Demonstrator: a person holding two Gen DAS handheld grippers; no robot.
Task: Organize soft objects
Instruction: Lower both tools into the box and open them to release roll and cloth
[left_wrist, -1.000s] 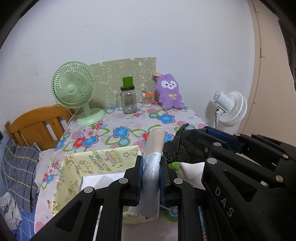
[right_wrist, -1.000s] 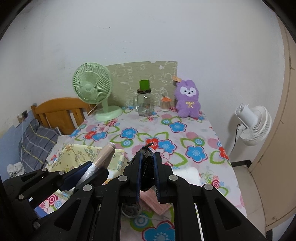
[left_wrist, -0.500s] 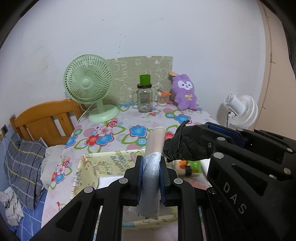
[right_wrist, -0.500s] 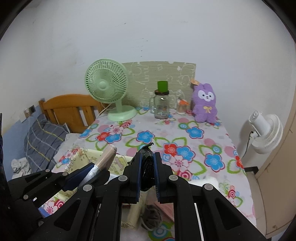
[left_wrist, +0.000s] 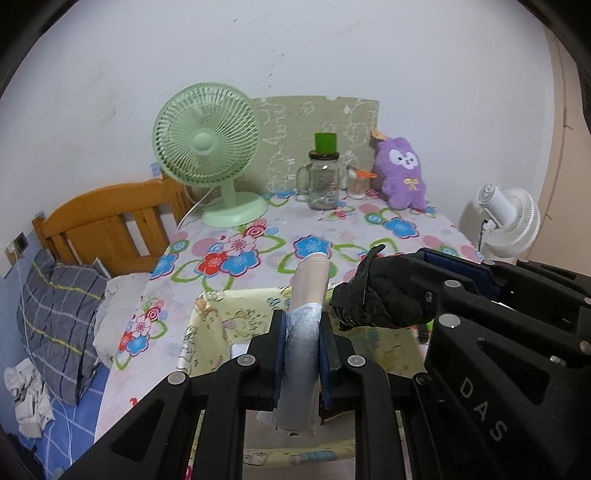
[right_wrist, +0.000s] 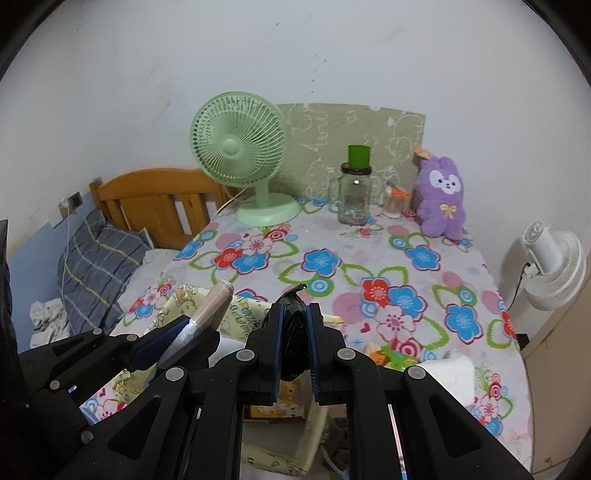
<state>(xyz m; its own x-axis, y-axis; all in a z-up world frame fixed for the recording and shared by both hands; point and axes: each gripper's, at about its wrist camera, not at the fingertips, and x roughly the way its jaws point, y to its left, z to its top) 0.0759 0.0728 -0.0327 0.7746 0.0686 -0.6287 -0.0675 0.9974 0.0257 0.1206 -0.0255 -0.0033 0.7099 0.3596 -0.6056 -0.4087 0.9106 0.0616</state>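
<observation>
Two grippers are loaded. The left gripper (left_wrist: 302, 343) is clamped on a plastic-wrapped beige roll (left_wrist: 308, 291), long axis pointing forward along the fingers; the right gripper (right_wrist: 293, 341) pinches a black bundle (right_wrist: 291, 332). Both hang over the yellow fabric bin (left_wrist: 221, 317), which lies directly below, the left nearer its middle.

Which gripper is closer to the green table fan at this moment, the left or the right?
Left, though only slightly. The left gripper, shut on a wrapped roll, sits on the green fan's side; the right gripper, shut on a black bundle, is beside it, farther away.
</observation>
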